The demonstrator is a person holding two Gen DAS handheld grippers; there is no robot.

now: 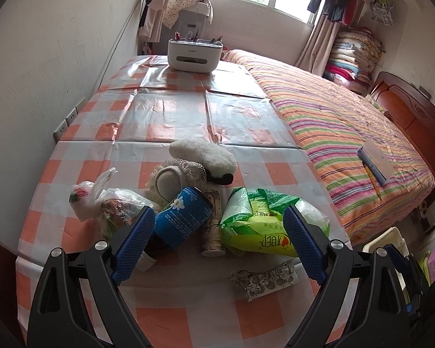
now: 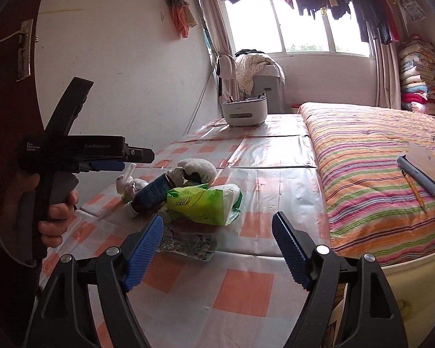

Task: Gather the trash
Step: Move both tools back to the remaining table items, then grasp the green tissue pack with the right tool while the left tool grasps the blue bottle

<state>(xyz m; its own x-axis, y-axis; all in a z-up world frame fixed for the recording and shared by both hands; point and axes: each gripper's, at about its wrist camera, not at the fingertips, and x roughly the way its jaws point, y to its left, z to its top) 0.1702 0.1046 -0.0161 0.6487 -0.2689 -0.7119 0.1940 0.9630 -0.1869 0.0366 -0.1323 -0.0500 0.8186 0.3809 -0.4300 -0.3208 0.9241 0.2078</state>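
- Looking through the left wrist view: left gripper (image 1: 219, 242) hangs over the near end of the checked table (image 1: 165, 110), jaws spread wide, nothing between the pads. Trash pile sits right ahead of it: blue can (image 1: 182, 220) tipped on its side, a slim patterned tube (image 1: 213, 232) beside it, green-yellow wrapper pack (image 1: 258, 229) to the right, knotted clear plastic bag (image 1: 101, 200) to the left, crumpled foil wrapper (image 1: 264, 281) nearest the camera. A plush toy (image 1: 194, 165) lies behind the pile, touching it; probably not trash, leave it.
- Left view, advice: the blue can lines up best with the jaws. Come down around its body, squeeze across the width, and keep the left pad clear of the bag.
- Right wrist view: right gripper (image 2: 217, 246) also wide, pads bare, nothing held. The foil wrapper (image 2: 188, 245) lies just ahead of its left pad, with the green pack (image 2: 206, 203) behind it. The left gripper (image 2: 121, 159) shows side-on, held by a hand (image 2: 58, 214), above the pile's far left side.
- Right view, advice: the foil is flat and thin, so go low, nearly scraping the cloth, and pinch a raised crumple, not the flat edge. Judged stage: approach only, nothing collected yet. Bin not clearly visible.
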